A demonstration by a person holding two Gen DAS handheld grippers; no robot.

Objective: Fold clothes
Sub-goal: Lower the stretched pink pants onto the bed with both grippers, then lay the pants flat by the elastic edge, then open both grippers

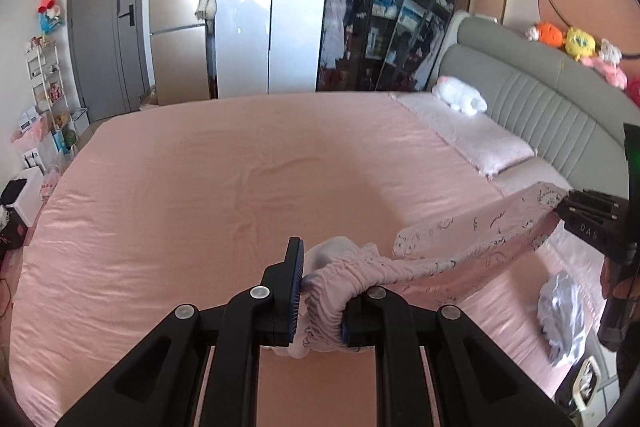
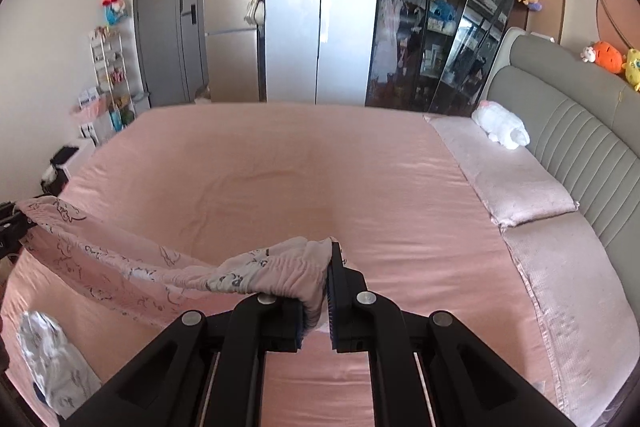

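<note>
My left hand-held gripper (image 1: 318,301) is clamped on one end of the elastic waistband of a pink printed garment (image 1: 472,239); it looks like pyjama trousers, though I can't be sure. My right hand-held gripper (image 2: 316,301) is closed on the opposite end of the same waistband. In the left wrist view the right one appears at the far right edge, with cloth pinched at its tip.

Garment position: held in the air above the near side of the bed (image 1: 224,195), stretched between the two grips and sagging in the middle. The rest of the fabric hangs below, and its lower part appears to trail onto the sheet, but I can't tell exactly where it touches.

A second crumpled pale item (image 2: 52,359) lies on the bed near the near edge, between my two hands and below the stretched cloth. A white plush toy (image 2: 502,129) sits by the headboard (image 2: 568,131), well apart from the work area.

Step in hand, as I judge it: spreading and lifting the garment, before any fold is made.

Next move calls for: keeping both grips firm, pulling the waistband taut and level, then laying the cloth flat on the open middle of the bed, clear of the crumpled item, so the legs lie straight for folding.
</note>
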